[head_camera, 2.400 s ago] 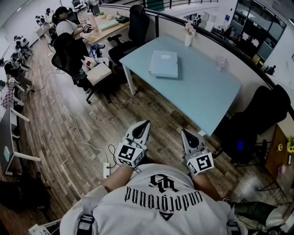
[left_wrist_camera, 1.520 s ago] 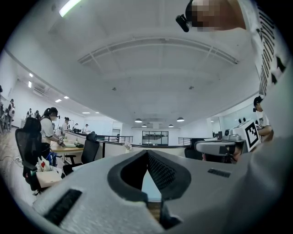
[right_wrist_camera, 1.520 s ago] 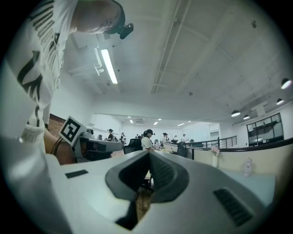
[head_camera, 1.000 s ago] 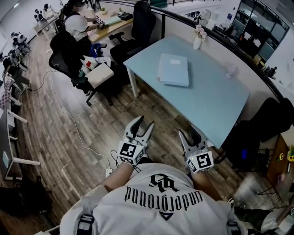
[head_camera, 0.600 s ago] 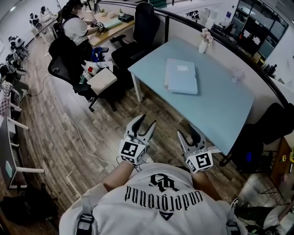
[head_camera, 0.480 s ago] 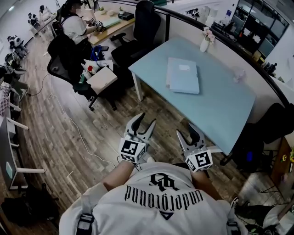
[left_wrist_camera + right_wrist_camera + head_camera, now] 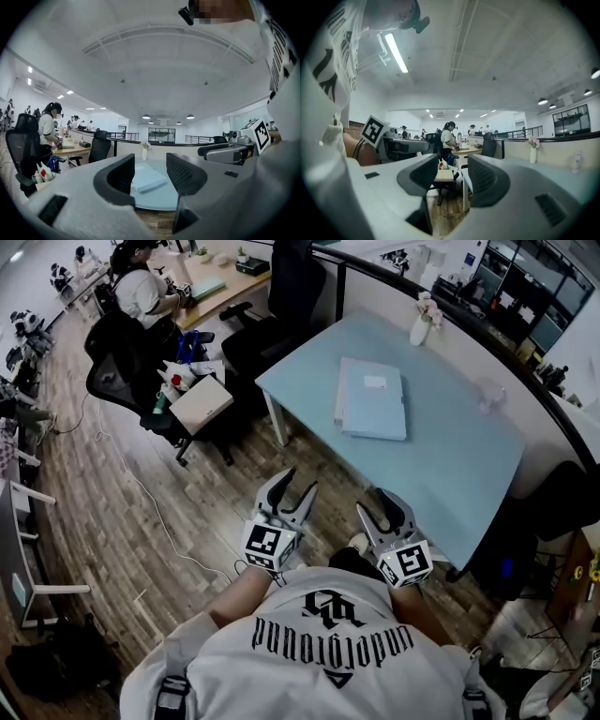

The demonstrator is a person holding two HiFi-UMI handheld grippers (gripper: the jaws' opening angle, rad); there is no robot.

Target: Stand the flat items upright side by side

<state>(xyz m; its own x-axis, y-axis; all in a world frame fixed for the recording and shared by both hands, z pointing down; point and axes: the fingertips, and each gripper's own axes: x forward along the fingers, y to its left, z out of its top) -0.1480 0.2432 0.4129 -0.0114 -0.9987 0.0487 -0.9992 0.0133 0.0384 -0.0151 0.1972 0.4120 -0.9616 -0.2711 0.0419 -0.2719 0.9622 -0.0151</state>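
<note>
A long pale blue table [image 7: 441, 460] on white legs [image 7: 272, 420] stands ahead of me on a wooden plank floor [image 7: 122, 521]. Its far edge runs along a low partition [image 7: 375, 298]. Near the table's middle a stack of flat pale blue folders [image 7: 372, 412] lies flat, with a small white label [image 7: 375, 382] on the top one. At the far edge stands a white vase [image 7: 420, 329] of pale flowers. To its right, well apart from the folders, sits a small clear object [image 7: 489, 395], too blurred to name.

Head view looks steeply down; both gripper views look level, seemingly sharing the table [image 7: 450, 451].
</note>
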